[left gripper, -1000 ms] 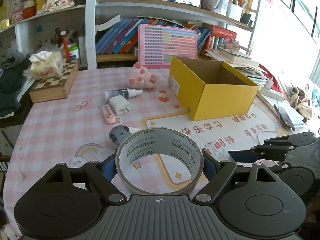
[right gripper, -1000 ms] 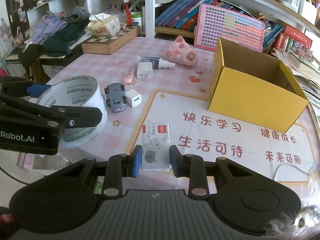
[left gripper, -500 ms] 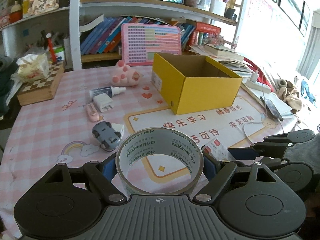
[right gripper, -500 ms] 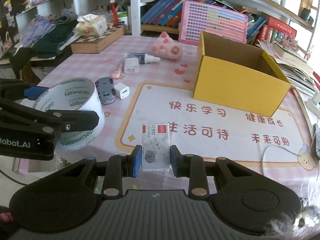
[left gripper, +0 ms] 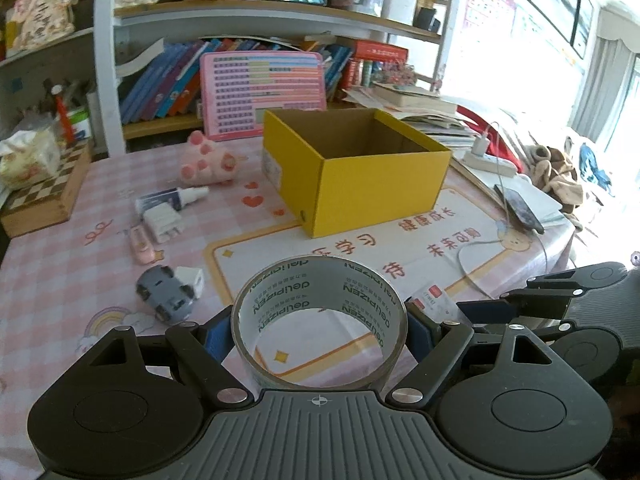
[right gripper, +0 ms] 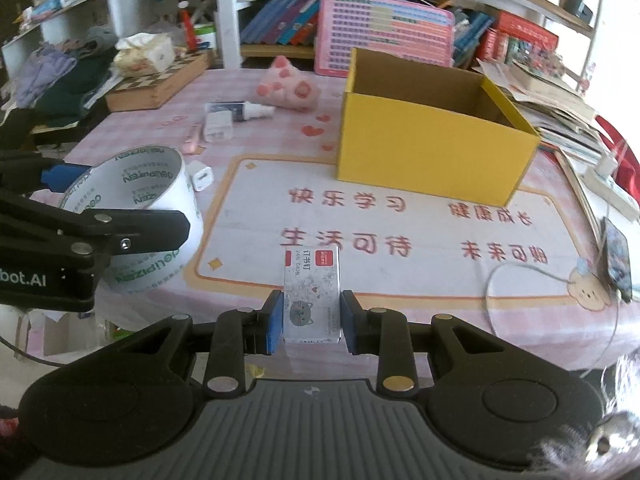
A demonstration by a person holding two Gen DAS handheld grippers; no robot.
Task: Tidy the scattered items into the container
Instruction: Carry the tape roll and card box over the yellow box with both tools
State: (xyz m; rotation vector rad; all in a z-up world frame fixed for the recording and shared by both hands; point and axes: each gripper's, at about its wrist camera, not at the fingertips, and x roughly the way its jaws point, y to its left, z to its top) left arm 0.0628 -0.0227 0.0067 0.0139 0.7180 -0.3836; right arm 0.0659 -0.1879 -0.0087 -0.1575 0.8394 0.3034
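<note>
Near the yellow box (left gripper: 360, 172), on its open front side above the worktop (left gripper: 60, 280), the left gripper (left gripper: 320, 334) has its fingers spread wide around a tape roll (left gripper: 320, 320), pads pressing its outer rim. Beside it, the right gripper (right gripper: 312, 316) has its fingers narrow, clamped on a small staple box (right gripper: 312, 292). Left of the yellow box lie a toy car (left gripper: 166, 292), a white charger (left gripper: 162, 222), a spray bottle (left gripper: 172, 200) and a pink plush paw (left gripper: 204, 160).
</note>
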